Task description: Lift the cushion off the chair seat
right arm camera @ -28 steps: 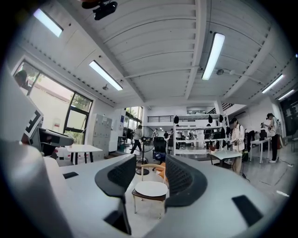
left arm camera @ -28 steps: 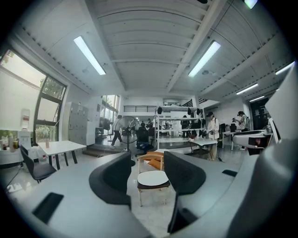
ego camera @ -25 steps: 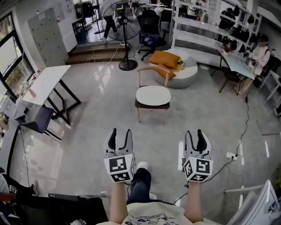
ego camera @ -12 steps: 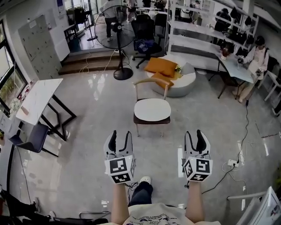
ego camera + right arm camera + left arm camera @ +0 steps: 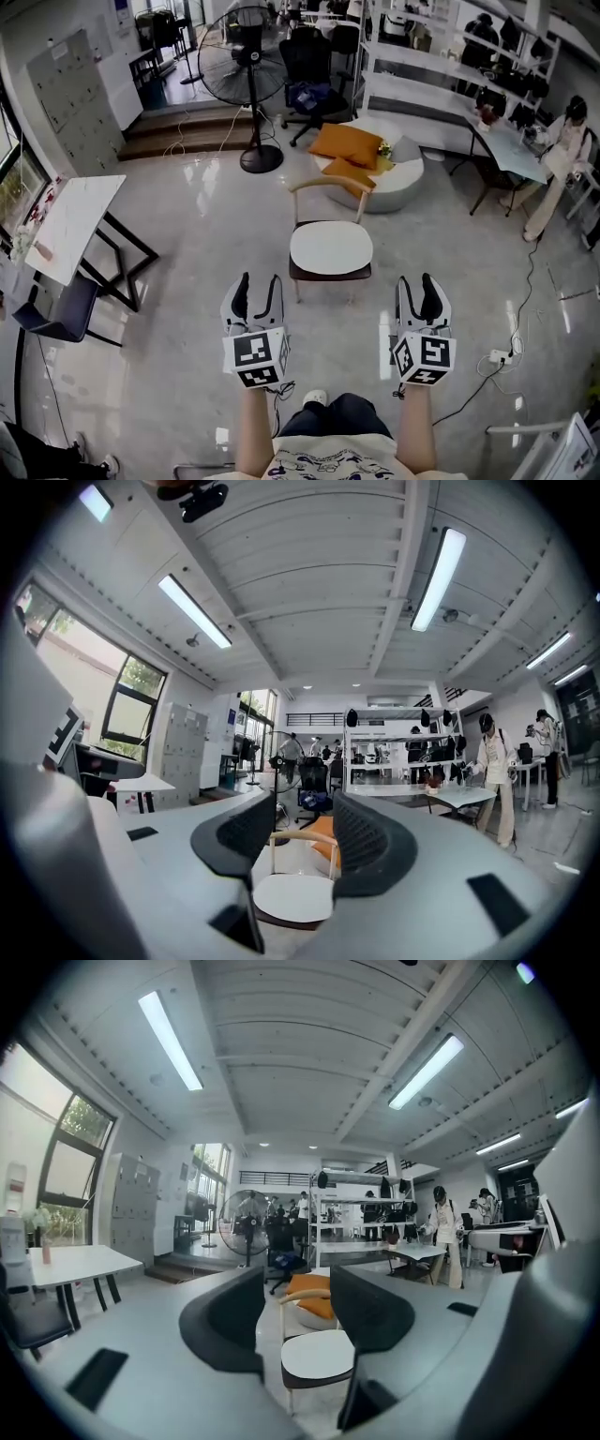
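A wooden chair (image 5: 326,184) stands on the grey floor ahead of me, with a round-cornered white cushion (image 5: 330,247) lying flat on its seat. Both grippers are held level in front of me, short of the chair and apart from it. My left gripper (image 5: 255,285) is open and empty, to the left of the seat. My right gripper (image 5: 422,283) is open and empty, to the right of it. In the left gripper view the cushion (image 5: 317,1357) shows between the open jaws of the left gripper (image 5: 295,1314), far off. In the right gripper view the cushion (image 5: 292,898) shows the same way beyond the right gripper (image 5: 298,844).
Behind the chair sits a round white pouf (image 5: 398,173) with orange cushions (image 5: 347,141). A standing fan (image 5: 246,56) and an office chair (image 5: 314,70) are further back. A white table (image 5: 70,225) and a dark chair (image 5: 56,314) stand at left. A cable and power strip (image 5: 497,356) lie at right.
The whole view has moved forward: the chair with its cushion is nearer and lower in the head view. Both grippers keep their place before me, jaws unchanged.
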Tool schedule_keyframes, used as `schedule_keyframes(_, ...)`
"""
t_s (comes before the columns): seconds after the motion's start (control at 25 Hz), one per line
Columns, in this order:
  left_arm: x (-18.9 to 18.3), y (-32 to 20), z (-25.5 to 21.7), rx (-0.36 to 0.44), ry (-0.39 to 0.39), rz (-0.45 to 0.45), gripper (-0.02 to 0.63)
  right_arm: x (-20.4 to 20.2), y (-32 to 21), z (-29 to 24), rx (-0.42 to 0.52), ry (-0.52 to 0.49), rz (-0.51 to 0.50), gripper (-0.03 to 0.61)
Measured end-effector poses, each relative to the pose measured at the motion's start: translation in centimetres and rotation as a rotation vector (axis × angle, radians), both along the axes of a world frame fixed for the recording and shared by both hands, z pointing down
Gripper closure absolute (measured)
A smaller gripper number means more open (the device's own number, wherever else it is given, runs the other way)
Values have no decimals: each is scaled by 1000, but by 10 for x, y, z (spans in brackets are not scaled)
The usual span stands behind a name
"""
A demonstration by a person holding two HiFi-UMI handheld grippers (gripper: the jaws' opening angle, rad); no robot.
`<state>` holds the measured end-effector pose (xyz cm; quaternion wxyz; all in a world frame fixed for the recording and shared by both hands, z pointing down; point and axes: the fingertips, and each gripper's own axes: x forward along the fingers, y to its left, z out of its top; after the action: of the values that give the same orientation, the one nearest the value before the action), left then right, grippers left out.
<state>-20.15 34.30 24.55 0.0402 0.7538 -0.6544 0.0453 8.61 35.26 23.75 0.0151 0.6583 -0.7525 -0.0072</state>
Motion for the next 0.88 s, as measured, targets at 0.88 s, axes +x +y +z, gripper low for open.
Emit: schedule_keyframes(0.88, 14, -257, 26, -51, -8, -53, 396, 20, -272, 29, -55, 3, -47, 365)
